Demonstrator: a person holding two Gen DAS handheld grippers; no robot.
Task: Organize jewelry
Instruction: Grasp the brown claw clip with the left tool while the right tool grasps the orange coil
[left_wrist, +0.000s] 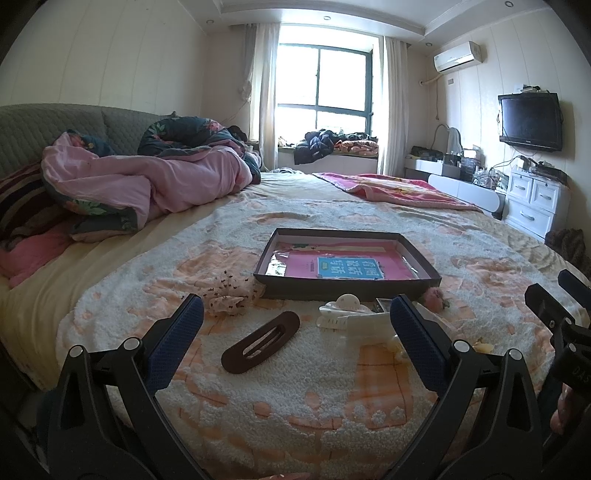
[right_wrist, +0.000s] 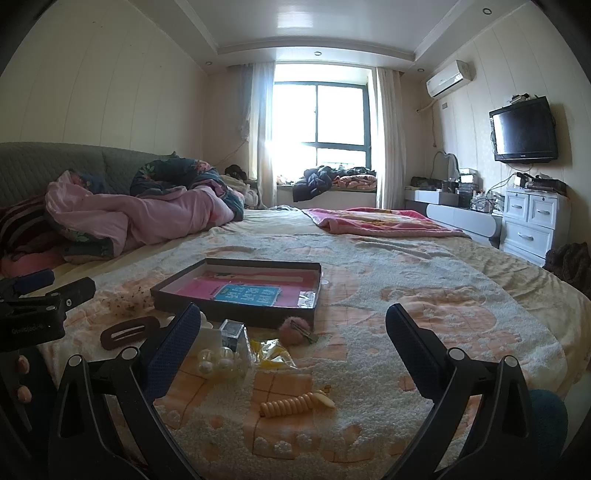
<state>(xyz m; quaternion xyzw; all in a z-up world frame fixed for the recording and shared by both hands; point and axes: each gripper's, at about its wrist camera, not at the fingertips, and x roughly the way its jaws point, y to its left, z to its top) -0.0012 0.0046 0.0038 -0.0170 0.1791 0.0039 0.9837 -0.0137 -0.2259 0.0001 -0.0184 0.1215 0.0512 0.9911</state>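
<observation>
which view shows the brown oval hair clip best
The left wrist view: the brown oval hair clip lies whole and close between the open tool's fingers. The right wrist view shows it smaller, at the left, partly behind a finger.

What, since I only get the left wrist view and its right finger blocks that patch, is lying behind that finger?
Observer: A clear packet of pearl-like beads lies there, next to a small clear box.
Operator: Anything nearer the person than that?
Observer: Yes, a cream ribbed coil piece lies alone on the blanket, apart from the packet.
Operator: Is the right gripper holding anything?
Observer: No, the right gripper is open and empty, with the coil piece lying between its fingers' lines.
</observation>
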